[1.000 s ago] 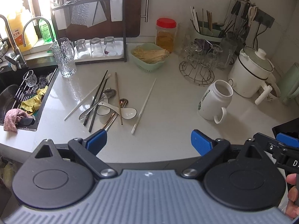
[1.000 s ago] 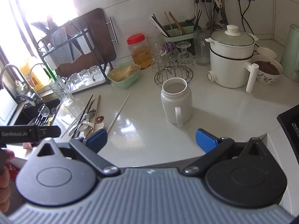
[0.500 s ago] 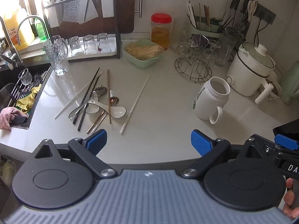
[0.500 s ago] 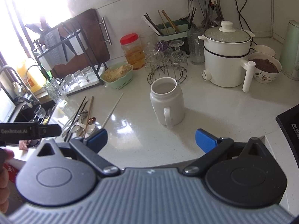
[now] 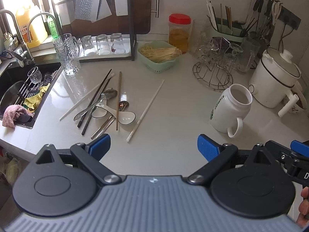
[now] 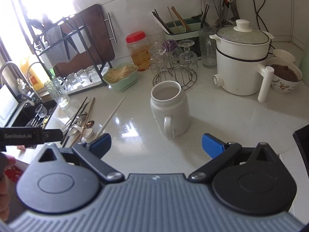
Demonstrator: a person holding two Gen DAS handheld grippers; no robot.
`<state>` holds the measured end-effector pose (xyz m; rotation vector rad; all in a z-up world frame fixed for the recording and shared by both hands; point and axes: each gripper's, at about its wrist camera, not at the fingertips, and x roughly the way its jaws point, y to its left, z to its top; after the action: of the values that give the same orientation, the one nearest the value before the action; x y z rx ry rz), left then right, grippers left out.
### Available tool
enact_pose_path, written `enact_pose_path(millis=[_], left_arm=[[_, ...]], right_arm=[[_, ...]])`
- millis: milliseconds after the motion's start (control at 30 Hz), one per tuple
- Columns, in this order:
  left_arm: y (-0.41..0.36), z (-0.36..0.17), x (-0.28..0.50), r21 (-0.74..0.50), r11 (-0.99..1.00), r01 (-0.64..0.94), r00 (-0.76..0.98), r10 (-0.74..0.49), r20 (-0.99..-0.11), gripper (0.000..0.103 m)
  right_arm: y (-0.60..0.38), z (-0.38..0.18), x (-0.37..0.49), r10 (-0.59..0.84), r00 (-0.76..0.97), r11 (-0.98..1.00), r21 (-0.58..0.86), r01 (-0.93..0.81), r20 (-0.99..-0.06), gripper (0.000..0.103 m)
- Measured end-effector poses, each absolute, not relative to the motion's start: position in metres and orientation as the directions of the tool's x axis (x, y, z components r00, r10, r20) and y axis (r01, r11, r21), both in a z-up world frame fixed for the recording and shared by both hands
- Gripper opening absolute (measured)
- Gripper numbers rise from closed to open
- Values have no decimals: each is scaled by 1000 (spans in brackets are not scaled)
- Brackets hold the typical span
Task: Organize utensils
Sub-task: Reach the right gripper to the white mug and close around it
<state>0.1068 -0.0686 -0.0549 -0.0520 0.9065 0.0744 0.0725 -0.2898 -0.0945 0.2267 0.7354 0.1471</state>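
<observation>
A loose pile of utensils lies on the white counter: black, white and brown chopsticks, metal spoons and white ceramic spoons. One white chopstick lies apart to its right. The pile also shows in the right wrist view. A tall white mug stands empty at the right, handle toward me; it also shows in the right wrist view. My left gripper is open and empty, above the counter just near of the pile. My right gripper is open and empty, just near of the mug.
A sink with glasses and rags is at the left. A glass mug, a dish rack with glasses, a green basket, a red-lidded jar, a wire glass stand, a green utensil holder and a white pot line the back.
Both grippers have moved forward and slightly right over the counter; the utensil pile and the mug look nearer. Both stay open and nothing has been picked up.
</observation>
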Motion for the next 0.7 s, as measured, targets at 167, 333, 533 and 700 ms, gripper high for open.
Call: enact_pose_path(millis=[167, 333, 533, 700], left_arm=[[-45, -66, 133, -29, 996, -87, 595, 28, -803, 98], [-9, -86, 178, -73, 996, -56, 567, -28, -823, 98], [32, -111, 233, -120, 993, -2, 534, -100, -839, 97], [54, -127, 271, -175, 984, 42, 526, -171, -833, 97]], right_arm=[[-279, -99, 92, 202, 756, 969, 239, -62, -623, 102], [-265, -111, 118, 137, 763, 982, 185, -23, -632, 102], [-248, -128, 145, 44, 735, 985, 151, 80, -677, 102], [-230, -139, 162, -17, 725, 985, 113, 130, -689, 102]])
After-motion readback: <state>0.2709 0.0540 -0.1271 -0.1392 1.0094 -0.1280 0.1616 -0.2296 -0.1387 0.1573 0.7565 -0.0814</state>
